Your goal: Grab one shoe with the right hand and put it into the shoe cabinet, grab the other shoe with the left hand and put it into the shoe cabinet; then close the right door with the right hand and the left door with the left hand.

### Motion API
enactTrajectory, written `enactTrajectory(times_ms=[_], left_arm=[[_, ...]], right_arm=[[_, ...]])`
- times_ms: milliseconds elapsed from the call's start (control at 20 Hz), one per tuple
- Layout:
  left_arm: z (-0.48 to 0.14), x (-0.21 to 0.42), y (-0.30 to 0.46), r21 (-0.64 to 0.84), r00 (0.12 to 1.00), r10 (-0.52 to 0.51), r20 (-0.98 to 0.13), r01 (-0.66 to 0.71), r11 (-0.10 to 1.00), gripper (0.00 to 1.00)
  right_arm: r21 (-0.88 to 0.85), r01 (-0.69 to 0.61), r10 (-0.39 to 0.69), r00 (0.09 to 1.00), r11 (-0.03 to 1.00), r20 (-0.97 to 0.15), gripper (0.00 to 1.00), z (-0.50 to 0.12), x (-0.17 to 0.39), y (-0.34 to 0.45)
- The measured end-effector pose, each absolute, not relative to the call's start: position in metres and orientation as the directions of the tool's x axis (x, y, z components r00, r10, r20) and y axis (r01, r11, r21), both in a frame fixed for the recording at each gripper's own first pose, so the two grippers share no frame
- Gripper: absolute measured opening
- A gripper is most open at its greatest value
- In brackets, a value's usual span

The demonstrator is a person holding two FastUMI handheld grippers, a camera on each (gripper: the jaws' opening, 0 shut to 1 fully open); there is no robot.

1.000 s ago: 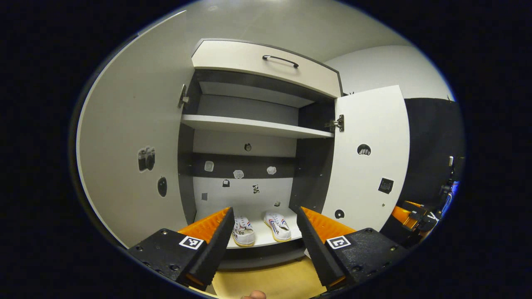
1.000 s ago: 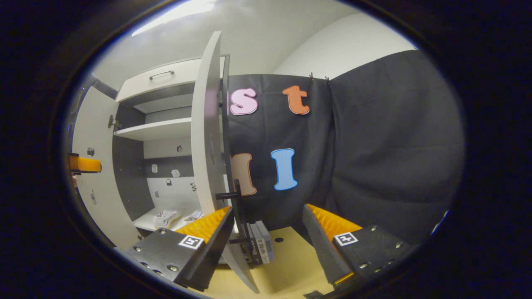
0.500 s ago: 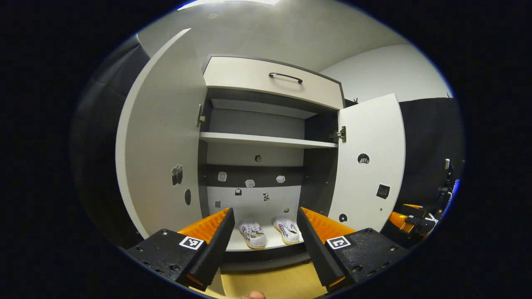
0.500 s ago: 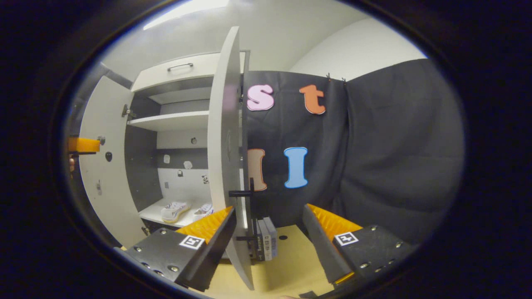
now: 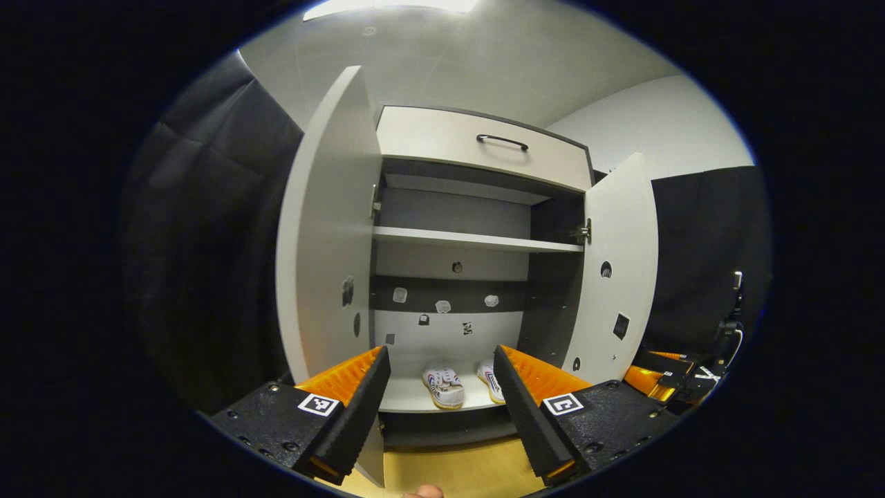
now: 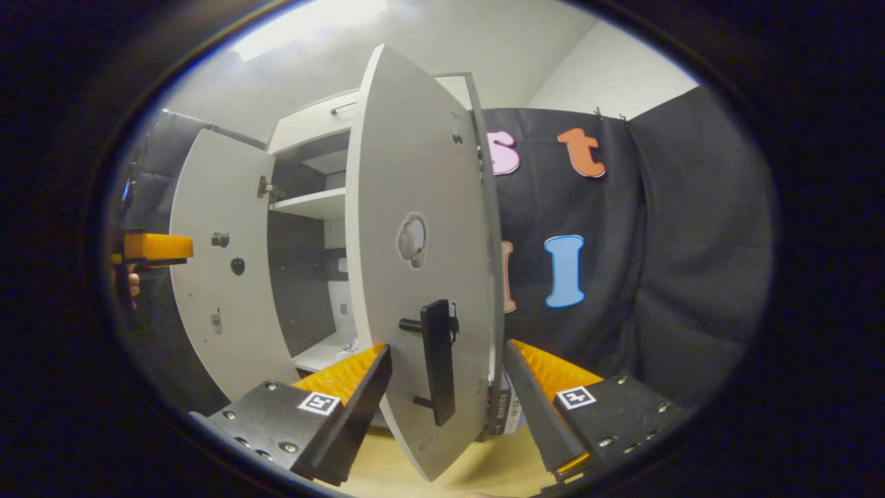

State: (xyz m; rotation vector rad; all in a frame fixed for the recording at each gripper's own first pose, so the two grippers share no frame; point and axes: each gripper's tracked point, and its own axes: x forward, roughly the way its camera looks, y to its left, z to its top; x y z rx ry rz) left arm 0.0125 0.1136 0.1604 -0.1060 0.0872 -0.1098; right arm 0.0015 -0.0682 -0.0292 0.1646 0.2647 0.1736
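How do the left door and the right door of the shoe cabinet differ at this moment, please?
In the left gripper view, the left door looks broad and shows a wide inner face, while the right door looks narrower. In the right gripper view, the right door turns its outer face and black handle to the camera; the left door shows its inner face. Both are pale, open and carry small stickers.

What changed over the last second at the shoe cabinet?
The white right cabinet door has swung partway shut, its black handle now facing the right hand-held gripper. The left hand-held gripper has pulled back; the white left door looks narrower. Unchanged: both white shoes on the bottom shelf, both grippers open and empty.
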Motion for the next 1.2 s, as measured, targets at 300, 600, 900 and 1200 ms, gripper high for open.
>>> enactTrajectory(times_ms=[300, 600, 900, 1200], left_arm=[[0.162, -0.007, 0.155, -0.094, 0.996, 0.006, -0.084, -0.014, 0.996, 0.92], [0.16, -0.021, 0.193, -0.088, 0.99, 0.108, -0.088, -0.116, 0.989, 0.9], [0.159, -0.031, 0.223, -0.072, 0.98, 0.18, -0.088, -0.187, 0.98, 0.9], [0.141, -0.032, 0.253, -0.053, 0.961, 0.25, -0.122, -0.258, 0.965, 0.89]], right_arm=[[0.232, -0.25, 0.304, 0.922, 0.94, -0.239, 0.98, -0.036, 0.022, -0.016], [0.258, -0.304, 0.364, 0.902, 0.917, -0.231, 0.98, -0.035, 0.032, 0.015], [0.262, -0.325, 0.387, 0.893, 0.908, -0.232, 0.98, -0.033, 0.037, 0.029], [0.267, -0.323, 0.385, 0.894, 0.908, -0.227, 0.98, -0.032, 0.037, 0.031]])
